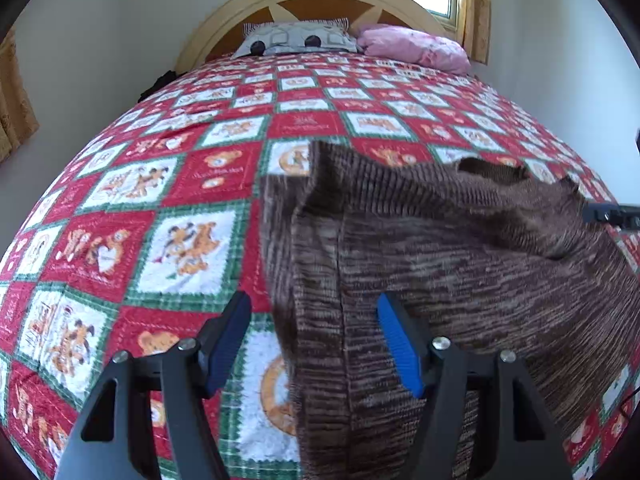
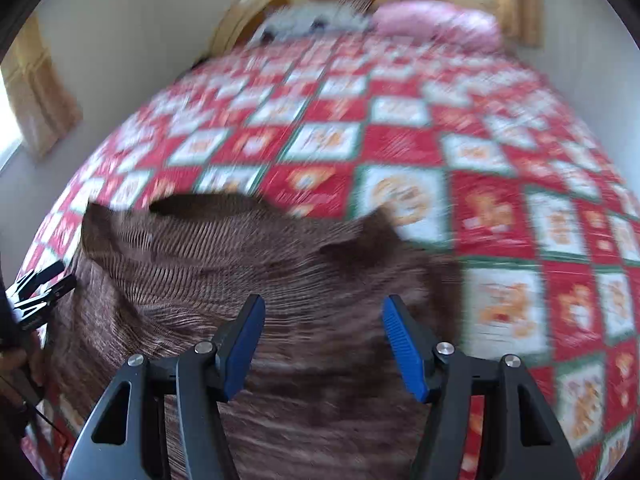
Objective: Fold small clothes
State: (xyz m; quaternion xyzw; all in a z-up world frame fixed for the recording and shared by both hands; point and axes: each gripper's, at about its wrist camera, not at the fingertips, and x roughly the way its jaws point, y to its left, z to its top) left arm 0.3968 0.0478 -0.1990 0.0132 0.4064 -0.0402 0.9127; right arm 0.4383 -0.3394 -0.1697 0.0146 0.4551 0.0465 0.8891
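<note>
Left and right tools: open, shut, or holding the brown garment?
Left tool: open, holding nothing; the brown knit garment lies between its fingers, unpinched.
Right tool: open, holding nothing, above the same garment.

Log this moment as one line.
task: fold small clothes | brown knit garment: lying on quilt, unheld | left gripper: jaws open | right gripper: jaws open

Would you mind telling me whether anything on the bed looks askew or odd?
The brown knitted garment is rumpled, its far edge bunched into raised folds rather than flat on the quilt. Nothing looks spilled or damaged.
</note>
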